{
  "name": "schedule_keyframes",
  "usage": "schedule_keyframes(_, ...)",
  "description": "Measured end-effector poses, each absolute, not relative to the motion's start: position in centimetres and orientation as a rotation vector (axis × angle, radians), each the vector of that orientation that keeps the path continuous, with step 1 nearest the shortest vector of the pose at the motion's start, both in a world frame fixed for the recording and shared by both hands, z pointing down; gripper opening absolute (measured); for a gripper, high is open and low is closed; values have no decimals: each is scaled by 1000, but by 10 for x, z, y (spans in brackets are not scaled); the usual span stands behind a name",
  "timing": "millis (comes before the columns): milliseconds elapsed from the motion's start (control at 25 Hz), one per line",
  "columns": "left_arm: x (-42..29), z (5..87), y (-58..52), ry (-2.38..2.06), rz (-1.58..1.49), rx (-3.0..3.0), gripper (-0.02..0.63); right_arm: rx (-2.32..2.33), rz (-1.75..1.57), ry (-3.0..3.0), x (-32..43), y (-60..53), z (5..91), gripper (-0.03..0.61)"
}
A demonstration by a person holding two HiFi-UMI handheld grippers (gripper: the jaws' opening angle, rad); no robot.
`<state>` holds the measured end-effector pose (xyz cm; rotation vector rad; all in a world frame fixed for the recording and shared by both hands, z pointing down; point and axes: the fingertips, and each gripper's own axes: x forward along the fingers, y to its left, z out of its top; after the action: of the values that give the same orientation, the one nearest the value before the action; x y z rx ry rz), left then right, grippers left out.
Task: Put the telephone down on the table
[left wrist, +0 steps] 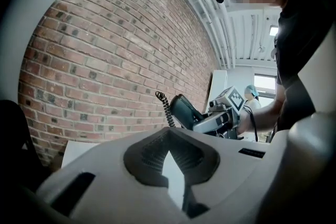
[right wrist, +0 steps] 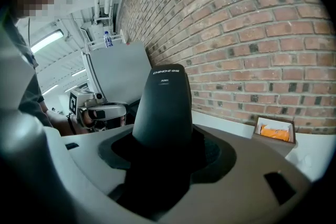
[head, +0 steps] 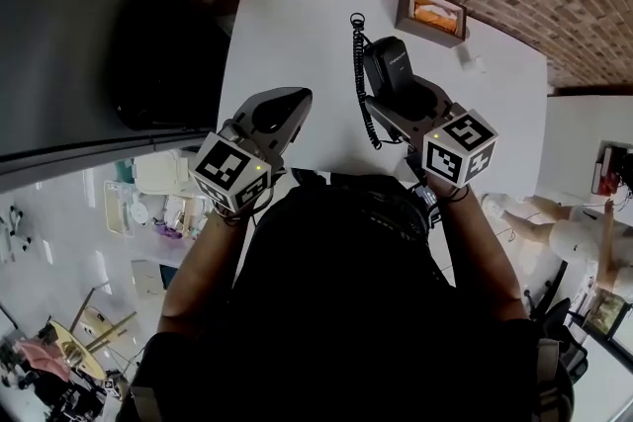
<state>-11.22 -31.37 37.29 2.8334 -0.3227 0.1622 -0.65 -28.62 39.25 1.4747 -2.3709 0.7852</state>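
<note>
On and over one white desk (head: 297, 35), against a brick wall, the following are counted from left to right.

Tongs, two. The left tongs (head: 287, 104) (left wrist: 168, 152) are held over the desk's left part, clenched to a narrow slit, with nothing grasped between them.

Coiled cord (head: 362, 84) (left wrist: 167, 110), one, black. It is seen running along the desk between the two tongs, just beside the telephone's left side.

Telephone (head: 391, 64) (right wrist: 163, 107), one, a black handset. It is grasped at its lower end by the right tongs (head: 410, 104) (right wrist: 160, 149), its upper end tilted up and away toward the wall. Contact with the desk cannot be told.

Box (head: 432, 15) (right wrist: 274, 131), one, small and open-topped, set at the far right of the desk near the wall. An orange item is held inside; its kind cannot be made out.
</note>
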Motion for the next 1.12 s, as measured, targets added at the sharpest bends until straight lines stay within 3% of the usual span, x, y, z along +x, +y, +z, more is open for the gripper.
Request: schedule_keyframes(1120,-96,475,-335,-413,397,2698,8,1131,948,-2259,-4,-331,537,273)
